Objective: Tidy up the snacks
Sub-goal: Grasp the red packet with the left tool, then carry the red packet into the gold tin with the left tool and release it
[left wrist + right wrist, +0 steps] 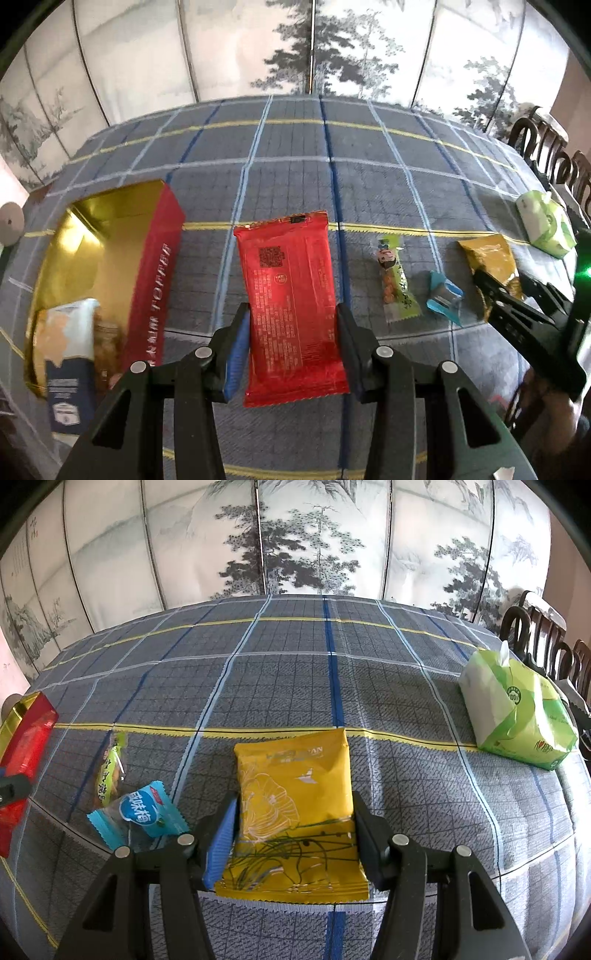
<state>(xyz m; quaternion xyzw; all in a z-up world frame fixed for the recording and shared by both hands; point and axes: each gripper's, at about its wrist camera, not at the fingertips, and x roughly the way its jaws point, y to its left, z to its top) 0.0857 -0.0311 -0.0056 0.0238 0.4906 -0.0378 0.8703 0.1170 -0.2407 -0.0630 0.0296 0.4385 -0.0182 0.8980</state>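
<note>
My left gripper (pixel 292 312) is shut on a red snack packet (pixel 284 258), its pads pressing the packet's two long sides, and holds it just above the checked tablecloth (pixel 295 147). To its left stands an open red box with a gold inside (pixel 155 280), with a few packets in it. My right gripper (pixel 293 801) is shut on a yellow snack packet (pixel 295 775) that rests on the cloth. The left wrist view shows that gripper (pixel 506 291) at the yellow packet (pixel 487 254) on the right.
Between the two grippers lie a clear-and-green snack stick (pixel 397 284) and a small blue candy (pixel 144 808). A green tissue pack (pixel 517 709) sits at the far right near dark wooden chairs (pixel 546 147). A painted folding screen (pixel 295 535) stands behind the table.
</note>
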